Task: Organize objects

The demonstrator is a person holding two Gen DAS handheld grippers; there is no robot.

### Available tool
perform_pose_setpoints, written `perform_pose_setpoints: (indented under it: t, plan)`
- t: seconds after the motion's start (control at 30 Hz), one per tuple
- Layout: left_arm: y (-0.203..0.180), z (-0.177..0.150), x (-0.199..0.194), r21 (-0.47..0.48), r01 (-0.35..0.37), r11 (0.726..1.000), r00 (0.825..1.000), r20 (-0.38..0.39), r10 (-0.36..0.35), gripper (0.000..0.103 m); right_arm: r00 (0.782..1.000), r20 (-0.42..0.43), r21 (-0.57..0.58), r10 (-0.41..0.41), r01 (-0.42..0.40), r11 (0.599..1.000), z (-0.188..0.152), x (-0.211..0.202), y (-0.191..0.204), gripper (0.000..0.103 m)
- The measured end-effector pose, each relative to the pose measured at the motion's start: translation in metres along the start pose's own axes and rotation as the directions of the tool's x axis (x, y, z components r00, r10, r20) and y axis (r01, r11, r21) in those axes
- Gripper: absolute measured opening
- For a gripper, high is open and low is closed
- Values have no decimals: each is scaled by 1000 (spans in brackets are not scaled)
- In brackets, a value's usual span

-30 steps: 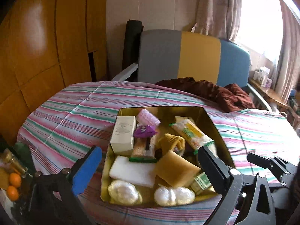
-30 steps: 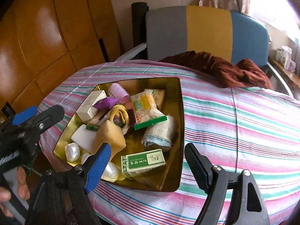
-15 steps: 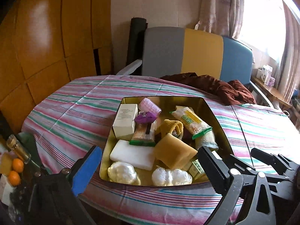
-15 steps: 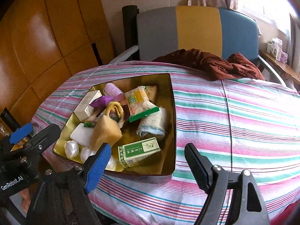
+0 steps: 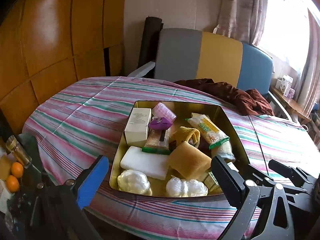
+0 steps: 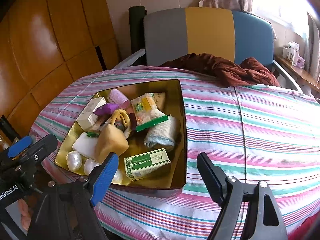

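While both claws hang wide open and hold nothing, a gold tin (image 5: pixel 230 120) sits on a worktop (image 6: pixel 260 132) covered in a pink, green and white striped cloth. The tin is square, shiny inside, and packed with small items. Along its left side stand a white box (image 5: pixel 138 127) and a flat white block (image 5: pixel 145 163). Near the middle lie a purple pouch (image 5: pixel 160 124), a pink roller (image 5: pixel 164 114), a yellow rolled cloth (image 5: pixel 189 135) and a tan sponge (image 5: pixel 189 163). A snack packet (image 6: pixel 147 110) with a green edge leans over a rolled pale sock (image 6: pixel 163 135). A green carton (image 6: pixel 147 164) lies at the near right corner, and white wrapped balls (image 5: pixel 133 182) fill the near edge.

From the left wrist view, the left claw (image 5: pixel 160 180) frames the tin's near edge, fingers either side, not touching it. From the right wrist view, the right claw (image 6: pixel 157 177) sits just before the tin's near right corner, the green carton just beyond its blue finger (image 6: pixel 104 180).

A brown garment (image 6: pixel 220 70) lies at the worktop's far edge, before a grey, yellow and blue chair (image 6: pixel 208 34).
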State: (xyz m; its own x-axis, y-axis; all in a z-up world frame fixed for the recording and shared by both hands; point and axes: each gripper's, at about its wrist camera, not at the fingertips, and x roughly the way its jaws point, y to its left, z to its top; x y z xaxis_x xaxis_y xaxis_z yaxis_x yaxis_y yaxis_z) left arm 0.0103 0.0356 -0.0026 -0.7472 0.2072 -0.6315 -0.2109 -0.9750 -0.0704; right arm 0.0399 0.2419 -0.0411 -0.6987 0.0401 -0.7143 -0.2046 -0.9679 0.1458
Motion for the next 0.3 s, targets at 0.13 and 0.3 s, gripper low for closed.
perform_pose_setpoints:
  t: [0.13,0.3]
  plan:
    - [2,-1,1,-2,-9,1000,1000,10,9,102,1000,-9,-4,2,-2,1000,0,4,1,82]
    - [3,-1,2,8,-6,1000,1000,13,6,99,1000,-11,-7,1,-1,1000,1,7,2,82]
